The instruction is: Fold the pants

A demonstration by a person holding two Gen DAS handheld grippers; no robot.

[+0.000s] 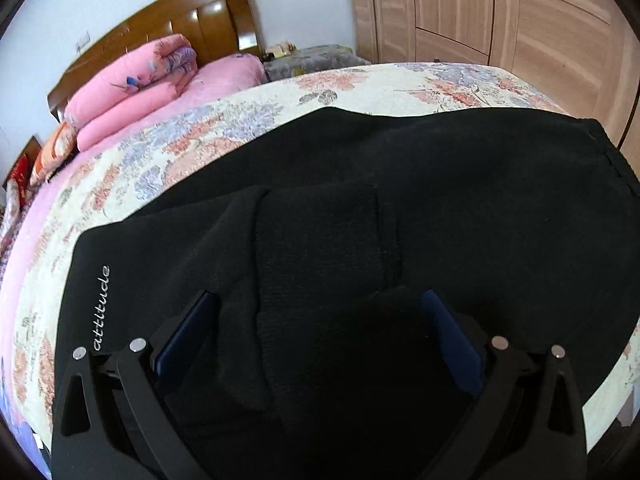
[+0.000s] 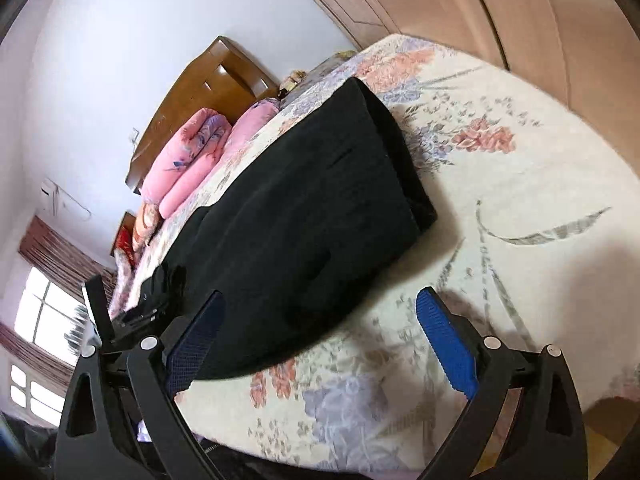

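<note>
Black pants are laid flat on the floral bedspread of the bed. Left tongs are spread wide above the dark fabric, nothing gripped. Right tongs are likewise spread, over the pants' near edge.

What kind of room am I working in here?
Almost certainly a bedroom: the black pants lie on a floral bedspread, with a wooden headboard, rolled pink quilt and wardrobe doors behind.
</note>
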